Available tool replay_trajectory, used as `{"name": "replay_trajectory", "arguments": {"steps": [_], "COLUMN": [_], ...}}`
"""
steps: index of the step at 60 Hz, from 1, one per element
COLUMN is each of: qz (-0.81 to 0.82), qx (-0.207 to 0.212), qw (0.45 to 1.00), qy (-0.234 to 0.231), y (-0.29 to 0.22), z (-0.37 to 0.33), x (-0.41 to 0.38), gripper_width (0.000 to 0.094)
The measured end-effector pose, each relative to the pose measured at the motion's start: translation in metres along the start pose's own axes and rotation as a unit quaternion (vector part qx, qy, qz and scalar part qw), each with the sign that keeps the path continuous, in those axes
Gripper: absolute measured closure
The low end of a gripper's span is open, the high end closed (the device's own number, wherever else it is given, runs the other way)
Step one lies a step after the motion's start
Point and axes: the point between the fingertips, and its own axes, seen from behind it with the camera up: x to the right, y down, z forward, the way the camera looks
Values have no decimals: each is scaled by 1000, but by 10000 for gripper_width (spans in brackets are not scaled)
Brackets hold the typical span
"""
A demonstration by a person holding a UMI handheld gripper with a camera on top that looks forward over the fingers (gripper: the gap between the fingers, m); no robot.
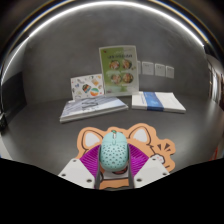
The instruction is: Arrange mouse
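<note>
The gripper (115,176) is clenching both pink-padded fingers (88,166) on the teal mouse (114,153), carrying it just above the orange cat-shaped mouse pad (156,147), presumably so it can be positioned there.

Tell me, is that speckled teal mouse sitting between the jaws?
Yes, the teal mouse sits between the gripper's two purple-padded fingers, resting over the orange mouse pad.
</note>
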Motion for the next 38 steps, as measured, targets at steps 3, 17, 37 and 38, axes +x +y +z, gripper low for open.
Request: {"name": "replay_trajectory", "arguments": {"steps": [3, 17, 37, 38], "qz": [-3, 29, -5, -6], "qx": [-3, -32, -48, -49], "qw": [1000, 999, 999, 998], "qy": [4, -12, 23, 27], "y": [4, 3, 14, 16], "z": [4, -12, -122, -125], "x": [2, 1, 59, 65], "gripper_width": [525, 47, 86, 86]}}
